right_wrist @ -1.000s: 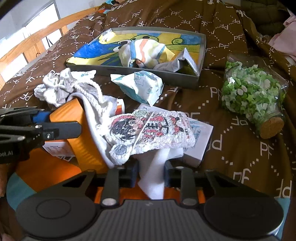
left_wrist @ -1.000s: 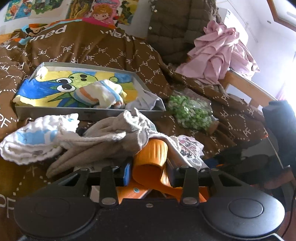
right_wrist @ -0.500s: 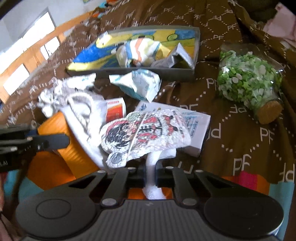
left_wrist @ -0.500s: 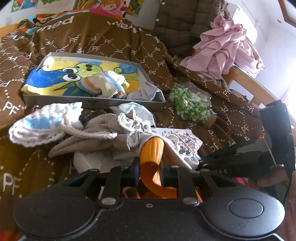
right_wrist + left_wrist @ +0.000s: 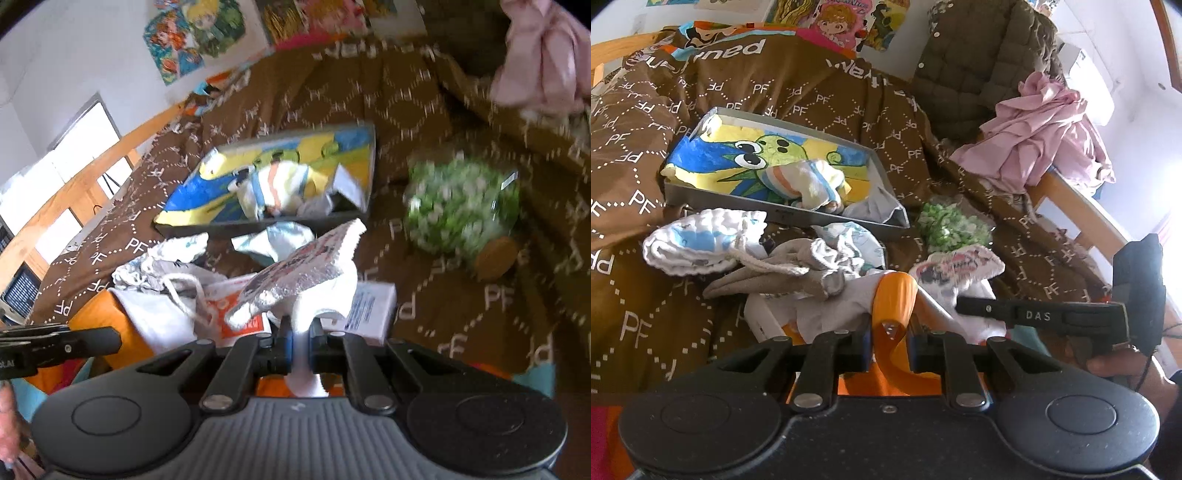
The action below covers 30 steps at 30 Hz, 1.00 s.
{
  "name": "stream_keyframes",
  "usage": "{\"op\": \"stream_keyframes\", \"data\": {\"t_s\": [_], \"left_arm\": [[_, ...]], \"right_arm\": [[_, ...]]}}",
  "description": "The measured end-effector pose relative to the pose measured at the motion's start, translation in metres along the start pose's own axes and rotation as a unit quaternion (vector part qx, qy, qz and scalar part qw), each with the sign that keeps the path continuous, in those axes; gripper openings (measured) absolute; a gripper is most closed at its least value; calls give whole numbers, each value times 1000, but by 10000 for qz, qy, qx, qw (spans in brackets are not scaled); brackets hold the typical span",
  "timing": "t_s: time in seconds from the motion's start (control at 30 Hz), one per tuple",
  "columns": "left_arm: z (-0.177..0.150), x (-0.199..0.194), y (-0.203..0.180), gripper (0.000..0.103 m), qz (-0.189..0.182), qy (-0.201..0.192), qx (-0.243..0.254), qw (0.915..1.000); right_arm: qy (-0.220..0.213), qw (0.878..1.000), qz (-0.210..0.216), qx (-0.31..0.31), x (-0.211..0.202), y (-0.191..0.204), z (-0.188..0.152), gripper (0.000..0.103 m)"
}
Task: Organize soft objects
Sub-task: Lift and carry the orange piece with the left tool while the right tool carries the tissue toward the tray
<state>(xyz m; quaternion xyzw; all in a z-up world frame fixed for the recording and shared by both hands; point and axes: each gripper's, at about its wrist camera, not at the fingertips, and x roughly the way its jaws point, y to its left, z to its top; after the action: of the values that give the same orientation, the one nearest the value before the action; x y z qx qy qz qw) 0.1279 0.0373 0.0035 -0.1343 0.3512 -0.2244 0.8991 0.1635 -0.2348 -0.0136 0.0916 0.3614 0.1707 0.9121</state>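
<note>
My left gripper (image 5: pixel 888 349) is shut on the handle of an orange cup (image 5: pixel 894 299), which has a grey-white drawstring cloth (image 5: pixel 798 269) draped over it. My right gripper (image 5: pixel 301 350) is shut on a white cloth with a red cartoon print (image 5: pixel 306 266), lifted above the bed; it also shows in the left wrist view (image 5: pixel 960 264). A grey tray (image 5: pixel 783 214) lined with a cartoon frog picture holds a striped cloth (image 5: pixel 809 181). A blue-and-white cloth (image 5: pixel 698 245) lies in front of the tray.
A jar of green bits (image 5: pixel 458 210) with a cork lies to the right on the brown bedspread (image 5: pixel 831 99). A white box (image 5: pixel 369 310) lies under the lifted cloth. Pink clothes (image 5: pixel 1041 129) and a quilted jacket (image 5: pixel 982 62) sit at the back.
My right gripper closed on the cartoon-print cloth and lifted it up off the cup and box. My left gripper closed on the orange cup's handle.
</note>
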Motion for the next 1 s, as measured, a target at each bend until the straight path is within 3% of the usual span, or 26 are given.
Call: {"op": "stream_keyframes", "data": {"t_s": [0.2,0.27,0.33,0.43,0.53,0.67,1.0], "left_arm": [[0,-14,-7,19,-48,-219,1,9997],[2,-17,-6,19,-83,-246,-62,9996],[4,-18,-6,19,-118,-242,-115,9996],[5,-15,-6,19,1,-77,-95,9999],[4,-8,-3,19,139,244,-224,9994],[2,-4,8,19,100,513,-567,9970],[16,-11,19,19,-428,512,-1105,9916]], "right_arm": [[-89,9983,465,352,-9,-4,2,9],[147,9930,817,840,-6,-15,2,9],[424,9879,883,1201,1,-25,0,9],[829,9838,821,1365,13,-29,-5,9],[957,9802,994,1420,19,-26,-9,9],[979,9771,1254,1410,21,-21,-9,9],[534,9717,1851,1366,10,-15,-1,9]]}}
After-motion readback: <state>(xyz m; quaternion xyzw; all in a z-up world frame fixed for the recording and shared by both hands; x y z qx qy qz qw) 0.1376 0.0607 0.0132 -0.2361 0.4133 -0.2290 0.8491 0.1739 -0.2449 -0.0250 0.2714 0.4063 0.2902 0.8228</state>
